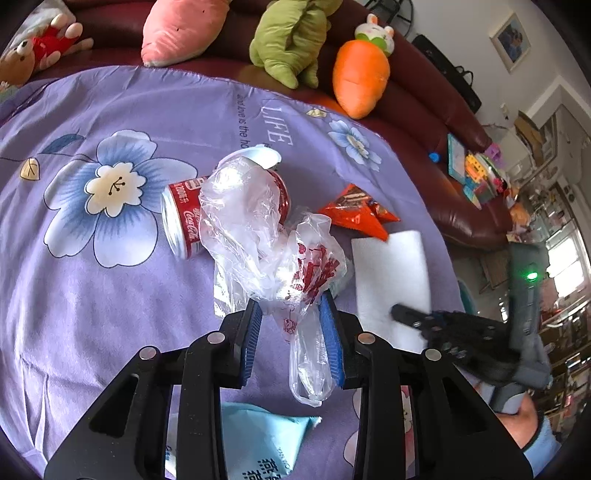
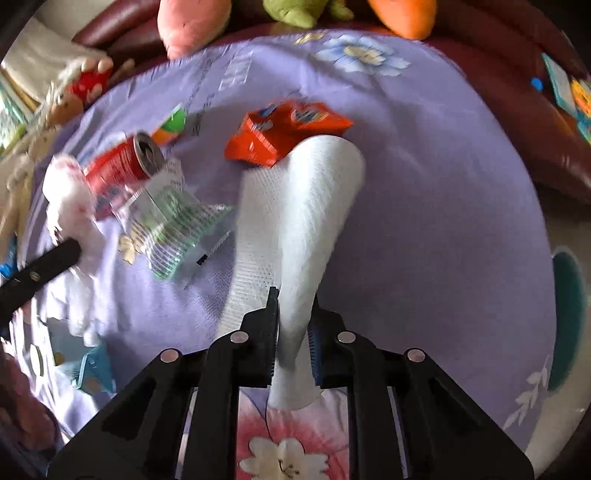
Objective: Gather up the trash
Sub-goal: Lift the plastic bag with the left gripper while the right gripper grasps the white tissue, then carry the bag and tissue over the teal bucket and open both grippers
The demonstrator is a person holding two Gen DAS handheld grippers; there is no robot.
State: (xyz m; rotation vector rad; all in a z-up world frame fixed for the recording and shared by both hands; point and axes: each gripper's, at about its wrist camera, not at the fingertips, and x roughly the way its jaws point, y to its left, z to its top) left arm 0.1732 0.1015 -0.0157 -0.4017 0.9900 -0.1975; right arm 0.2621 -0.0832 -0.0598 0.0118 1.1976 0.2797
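Observation:
My left gripper (image 1: 291, 314) is shut on a crumpled clear plastic bag (image 1: 273, 251) with red print, which hangs down between the blue pads. Behind the bag a red Coca-Cola can (image 1: 181, 218) lies on its side, and an orange snack wrapper (image 1: 354, 210) lies to its right. My right gripper (image 2: 293, 306) is shut on a white paper towel (image 2: 306, 206), pinched into a fold that rises off the sheet. In the right wrist view the can (image 2: 122, 162), a clear wrapper with green print (image 2: 173, 229) and the orange wrapper (image 2: 284, 129) lie beyond it.
Everything lies on a purple flowered sheet (image 1: 92, 295). A light blue packet (image 1: 258, 435) sits under my left gripper. Pink (image 1: 181, 29), green (image 1: 288, 40) and orange carrot (image 1: 362, 77) plush toys line the maroon sofa behind. Small toys (image 1: 476, 173) clutter the sofa at right.

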